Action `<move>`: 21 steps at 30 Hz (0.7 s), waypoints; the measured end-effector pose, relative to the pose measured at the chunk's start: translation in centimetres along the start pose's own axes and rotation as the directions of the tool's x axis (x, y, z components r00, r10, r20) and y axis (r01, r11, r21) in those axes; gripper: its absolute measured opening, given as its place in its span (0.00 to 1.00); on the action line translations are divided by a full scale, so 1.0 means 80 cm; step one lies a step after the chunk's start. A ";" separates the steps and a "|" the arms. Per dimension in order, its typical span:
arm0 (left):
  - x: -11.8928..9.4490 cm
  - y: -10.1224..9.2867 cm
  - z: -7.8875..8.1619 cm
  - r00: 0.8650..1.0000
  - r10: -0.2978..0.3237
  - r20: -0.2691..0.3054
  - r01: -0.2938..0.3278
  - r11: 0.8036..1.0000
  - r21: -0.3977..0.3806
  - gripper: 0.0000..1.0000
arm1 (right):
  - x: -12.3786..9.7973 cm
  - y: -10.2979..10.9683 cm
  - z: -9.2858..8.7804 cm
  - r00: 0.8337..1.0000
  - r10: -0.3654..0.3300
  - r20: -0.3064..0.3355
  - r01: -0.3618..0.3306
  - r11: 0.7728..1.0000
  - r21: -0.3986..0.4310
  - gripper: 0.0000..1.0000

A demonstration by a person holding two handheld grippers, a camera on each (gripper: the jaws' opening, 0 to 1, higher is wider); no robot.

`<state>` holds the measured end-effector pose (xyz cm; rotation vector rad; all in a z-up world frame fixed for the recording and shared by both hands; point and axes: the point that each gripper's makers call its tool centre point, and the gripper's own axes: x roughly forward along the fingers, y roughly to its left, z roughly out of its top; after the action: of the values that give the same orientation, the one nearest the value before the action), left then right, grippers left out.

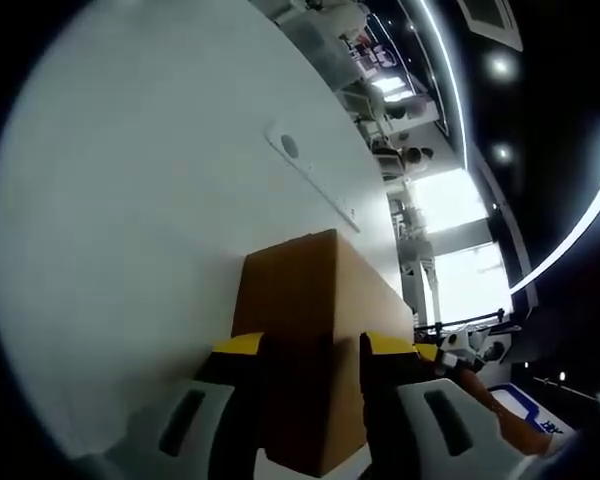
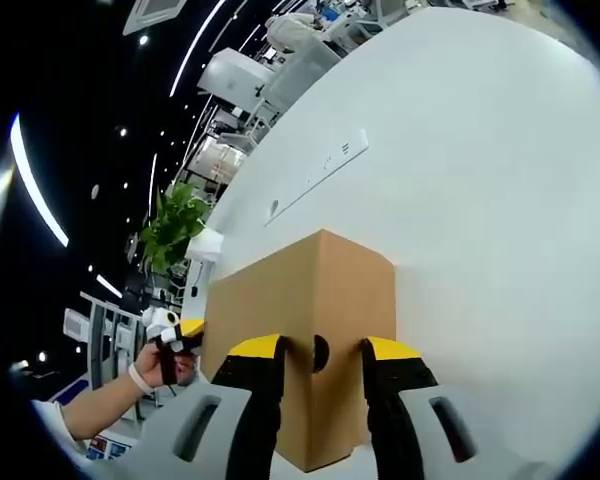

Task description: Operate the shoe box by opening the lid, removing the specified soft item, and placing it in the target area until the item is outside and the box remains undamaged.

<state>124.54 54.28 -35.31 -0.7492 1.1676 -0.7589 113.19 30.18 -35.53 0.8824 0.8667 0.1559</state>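
- Here the left claw (image 1: 312,350) and right claw (image 2: 320,355) each close their jaws on opposite ends of the shoe box (image 2: 300,340), which rests on the white counter (image 2: 480,180).
- Squeezing harder may dent the cardboard; uneven pulls may twist it.
- Its long axis seems to run from one claw to the other, lid still shut.

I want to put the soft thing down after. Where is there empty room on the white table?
The white table is bare all around the brown box: a wide patch beside it, and more between the box and the long slot farther back. It is crowded only at the box's near end, where the right gripper and left gripper sit.
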 end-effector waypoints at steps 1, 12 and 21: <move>-0.001 -0.005 -0.004 1.000 0.001 0.004 -0.001 1.000 0.001 0.44 | 0.000 0.000 0.000 1.000 0.000 0.000 0.000 1.000 0.000 0.30; -0.007 -0.008 0.005 0.997 0.057 0.054 -0.060 0.996 0.069 0.67 | -0.001 0.000 0.000 1.000 0.003 0.001 -0.003 1.000 0.002 0.30; -0.028 -0.057 -0.026 0.995 0.091 0.041 -0.100 0.944 0.314 0.72 | 0.000 -0.002 0.002 1.000 0.004 -0.002 -0.004 1.000 0.000 0.30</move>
<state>121.47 53.48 -30.86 -0.4304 1.0188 -0.8282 113.24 30.00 -35.59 0.8842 0.8672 0.1601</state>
